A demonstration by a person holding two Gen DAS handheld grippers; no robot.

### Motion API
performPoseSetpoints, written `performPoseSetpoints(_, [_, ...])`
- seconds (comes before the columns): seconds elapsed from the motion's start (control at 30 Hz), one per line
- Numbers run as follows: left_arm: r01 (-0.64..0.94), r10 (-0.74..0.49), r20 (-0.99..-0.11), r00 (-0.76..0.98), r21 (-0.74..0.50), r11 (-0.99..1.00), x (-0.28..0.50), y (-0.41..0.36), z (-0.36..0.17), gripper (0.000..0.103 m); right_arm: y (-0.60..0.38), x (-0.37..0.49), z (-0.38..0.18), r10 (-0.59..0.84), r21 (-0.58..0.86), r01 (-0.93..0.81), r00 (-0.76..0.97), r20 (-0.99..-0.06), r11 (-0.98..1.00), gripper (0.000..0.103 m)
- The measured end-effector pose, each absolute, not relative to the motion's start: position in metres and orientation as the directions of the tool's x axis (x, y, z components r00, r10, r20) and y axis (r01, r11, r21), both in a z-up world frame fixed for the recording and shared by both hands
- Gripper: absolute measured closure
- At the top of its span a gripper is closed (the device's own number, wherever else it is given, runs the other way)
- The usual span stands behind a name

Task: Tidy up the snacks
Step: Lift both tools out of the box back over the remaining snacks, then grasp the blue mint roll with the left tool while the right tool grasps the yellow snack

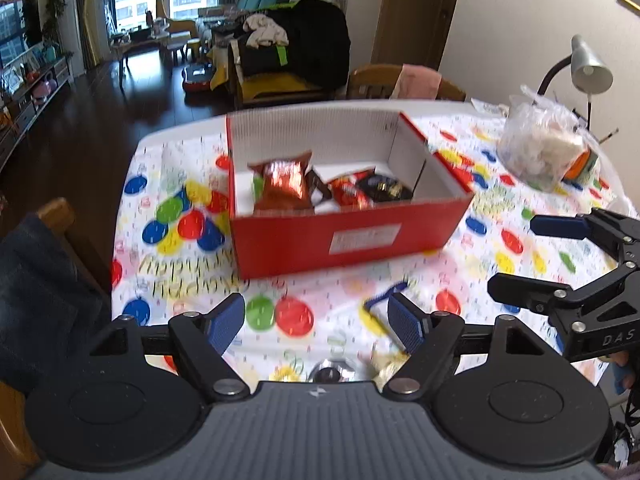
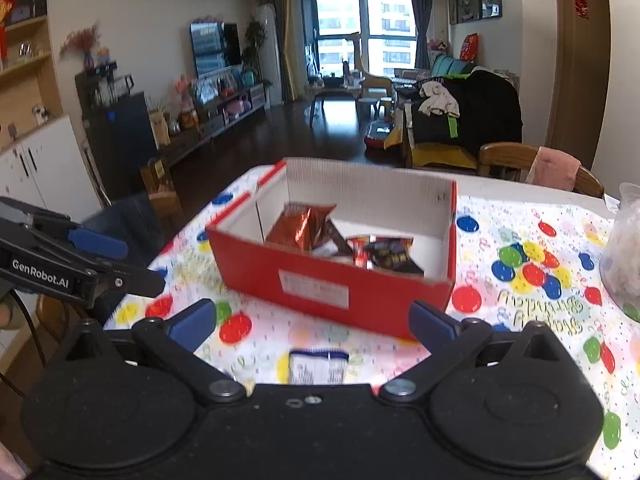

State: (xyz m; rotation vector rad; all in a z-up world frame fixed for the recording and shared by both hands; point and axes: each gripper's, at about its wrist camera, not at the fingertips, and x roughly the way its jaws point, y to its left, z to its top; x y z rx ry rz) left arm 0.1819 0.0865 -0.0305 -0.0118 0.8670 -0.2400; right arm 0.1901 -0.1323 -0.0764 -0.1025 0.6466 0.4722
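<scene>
A red cardboard box [image 1: 360, 240] stands open on the balloon-print table and also shows in the right wrist view [image 2: 256, 268]. Inside lie a copper foil bag [image 1: 284, 180], a red packet [image 1: 348, 192] and a dark packet [image 1: 384, 188]. My left gripper [image 1: 316, 320] is open and empty, above the table in front of the box. A blue-edged white snack packet [image 2: 318, 366] lies on the table just below my right gripper [image 2: 312, 324], which is open and empty. The same packet's edge [image 1: 380, 300] and a pale wrapper [image 1: 386, 364] show near my left fingers.
A clear plastic bag of items [image 1: 540, 148] sits at the table's far right beside a grey desk lamp [image 1: 588, 68]. Wooden chairs [image 2: 516, 160] stand around the table. The right gripper [image 1: 520, 256] shows at the right of the left wrist view.
</scene>
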Motion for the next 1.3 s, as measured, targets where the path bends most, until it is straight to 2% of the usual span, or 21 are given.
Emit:
performPoseSetpoints(0.43, [0.267,-0.213,-0.819,0.533,-0.076,0.961,0.16,0.08,-0.084,0.025,-0.129,0.174,-0.125,0.349,0.03,-0.469,0.613,-0.708,0.883,0.003])
performPoseSetpoints(0.8, [0.321,-0.208,-0.856,0.473,-0.052,0.945,0.158,0.066,-0.114,0.026,-0.126,0.179,-0.161,0.308,0.028,-0.47,0.531,-0.79,0.882,0.022])
performPoseSetpoints(0.97, [0.332,-0.207,-0.87,0.447,-0.053,0.942,0.164,0.062,-0.124,0.037,-0.118,0.185,-0.172,0.301,0.023,-0.482,0.509,-0.806,0.876,0.026])
performPoseSetpoints(1.07, [0.333,-0.216,-0.879,0.425,-0.07,0.94,0.167,0.062,-0.129,0.049,-0.112,0.189,-0.178,0.294,0.011,-0.493,0.502,-0.813,0.87,0.03])
performPoseSetpoints(1.3, [0.345,-0.216,-0.887,0.409,-0.07,0.936,0.17,0.061,-0.137,0.061,-0.106,0.198,-0.184,0.299,0.025,-0.497,0.48,-0.825,0.867,0.039])
